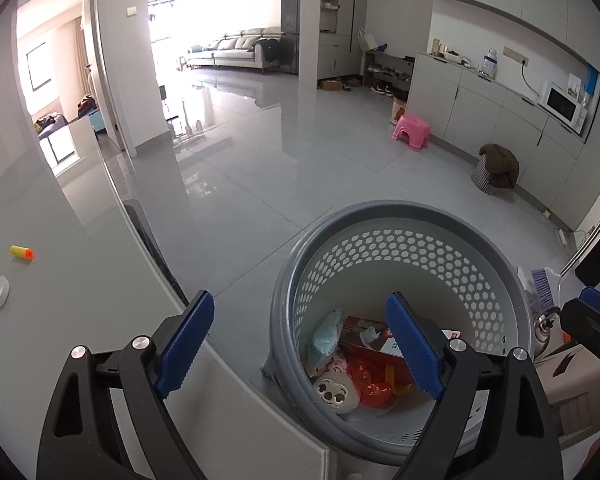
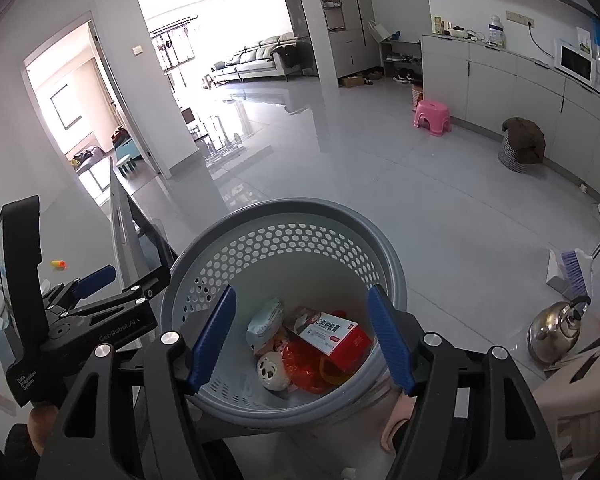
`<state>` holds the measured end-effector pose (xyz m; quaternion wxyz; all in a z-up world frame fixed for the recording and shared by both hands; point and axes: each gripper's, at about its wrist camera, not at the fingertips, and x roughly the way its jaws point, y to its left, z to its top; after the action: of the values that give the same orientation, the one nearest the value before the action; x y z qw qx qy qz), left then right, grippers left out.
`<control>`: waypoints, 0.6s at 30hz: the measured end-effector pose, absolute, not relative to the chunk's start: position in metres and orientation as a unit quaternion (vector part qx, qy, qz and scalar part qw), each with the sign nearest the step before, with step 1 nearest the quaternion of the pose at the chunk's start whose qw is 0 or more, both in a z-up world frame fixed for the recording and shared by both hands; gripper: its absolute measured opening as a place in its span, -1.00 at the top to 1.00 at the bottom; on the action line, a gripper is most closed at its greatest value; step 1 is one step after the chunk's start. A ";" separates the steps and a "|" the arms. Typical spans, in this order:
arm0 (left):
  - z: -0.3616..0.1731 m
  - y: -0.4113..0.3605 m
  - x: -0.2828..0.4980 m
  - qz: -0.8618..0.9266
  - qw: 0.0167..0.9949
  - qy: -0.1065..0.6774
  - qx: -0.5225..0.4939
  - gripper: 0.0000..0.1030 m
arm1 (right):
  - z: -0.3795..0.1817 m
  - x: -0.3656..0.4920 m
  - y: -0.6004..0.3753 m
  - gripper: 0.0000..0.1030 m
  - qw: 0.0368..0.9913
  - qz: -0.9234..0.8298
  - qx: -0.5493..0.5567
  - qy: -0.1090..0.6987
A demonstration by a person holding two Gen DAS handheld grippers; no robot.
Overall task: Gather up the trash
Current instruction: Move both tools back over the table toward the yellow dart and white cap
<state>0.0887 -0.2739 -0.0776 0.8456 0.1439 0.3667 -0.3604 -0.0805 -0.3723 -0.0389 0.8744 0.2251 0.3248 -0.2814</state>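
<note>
Both grippers are hovering over the gray bin, which is filling the lower middle of each view. The left gripper is holding its jaws wide apart with nothing between them, and the right gripper is likewise standing open and empty. Inside the bin a red-and-white box, a pale wrapper, some red plastic and a small round toy face are lying together. Remaining trash is sitting at the left of the left view: a yellow foam dart and a white cap on the tabletop. Both look light; the dart should squash softly, so pinching it across its middle seems safest, while the stiff cap may be slippery.
</note>
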 end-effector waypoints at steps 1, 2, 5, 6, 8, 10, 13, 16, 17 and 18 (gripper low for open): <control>-0.076 -0.271 0.090 -0.357 0.848 0.366 0.141 -0.67 | -0.038 -0.081 -0.371 -0.28 0.876 -0.279 0.225 0.324; -0.075 -0.268 0.091 -0.353 0.850 0.365 0.139 -0.67 | -0.038 -0.081 -0.370 -0.28 0.877 -0.278 0.224 0.322; -0.070 -0.258 0.098 -0.336 0.860 0.357 0.140 -0.69 | -0.036 -0.080 -0.368 -0.30 0.881 -0.270 0.222 0.319; -0.069 -0.255 0.100 -0.330 0.864 0.354 0.140 -0.69 | -0.035 -0.080 -0.369 -0.30 0.882 -0.268 0.221 0.319; -0.066 -0.244 0.105 -0.316 0.871 0.349 0.138 -0.69 | -0.034 -0.078 -0.368 -0.30 0.884 -0.262 0.219 0.319; -0.063 -0.231 0.109 -0.303 0.878 0.345 0.136 -0.69 | -0.033 -0.074 -0.366 -0.30 0.887 -0.256 0.218 0.318; -0.060 -0.212 0.119 -0.281 0.886 0.343 0.132 -0.70 | -0.032 -0.066 -0.362 -0.30 0.890 -0.245 0.214 0.319; -0.058 -0.189 0.131 -0.254 0.895 0.344 0.127 -0.73 | -0.032 -0.055 -0.357 -0.30 0.894 -0.232 0.210 0.322; -0.058 -0.181 0.135 -0.245 0.898 0.344 0.125 -0.73 | -0.032 -0.050 -0.354 -0.30 0.895 -0.227 0.208 0.323; -0.058 -0.173 0.140 -0.236 0.900 0.345 0.122 -0.73 | -0.031 -0.046 -0.352 -0.30 0.896 -0.222 0.206 0.324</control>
<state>0.1396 -0.1728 -0.0582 0.9001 0.1224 0.3454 -0.2358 -0.0459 -0.3517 -0.0315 0.8963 0.2058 0.3240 -0.2221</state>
